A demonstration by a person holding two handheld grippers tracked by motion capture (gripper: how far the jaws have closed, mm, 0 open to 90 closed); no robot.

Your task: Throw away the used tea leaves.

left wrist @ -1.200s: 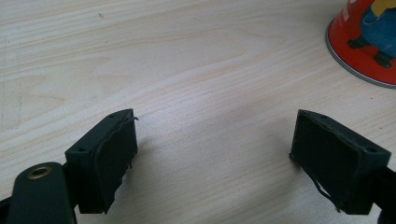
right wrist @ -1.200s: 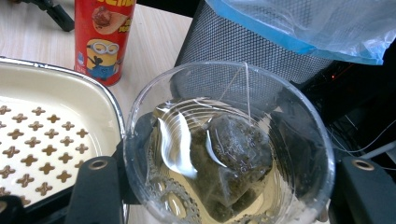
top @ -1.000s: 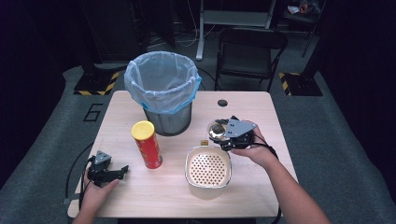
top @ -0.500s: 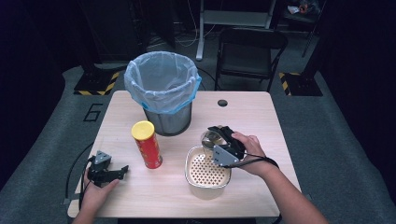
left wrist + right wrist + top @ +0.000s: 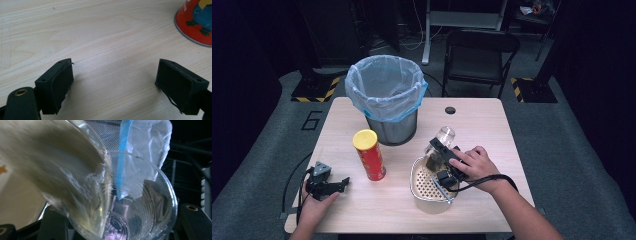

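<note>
On the light wooden table [image 5: 492,130] we see a metal mesh waste bin lined with a pale blue plastic bag [image 5: 386,97] standing toward the far side, and just in front of it a red cylindrical snack can with a yellow lid [image 5: 369,154], upright. To the right of the can sits a cream perforated strainer basket [image 5: 428,187], and over its far rim our right gripper [image 5: 438,159] grips a clear plastic cup [image 5: 439,142], tipped on its side with its base pointing toward the bin. In the right gripper view the cup [image 5: 120,202] lies pressed between the two black jaws, a blurred pale stream of its contents showing at its upper left, and the mesh bin with its blue liner [image 5: 140,147] rises behind it. Our left gripper [image 5: 328,184] rests low at the near left of the table, well apart from the can; in the left gripper view its jaws stand wide apart with nothing but bare wood between them, and the can's red base [image 5: 193,22] shows at the upper right.
</note>
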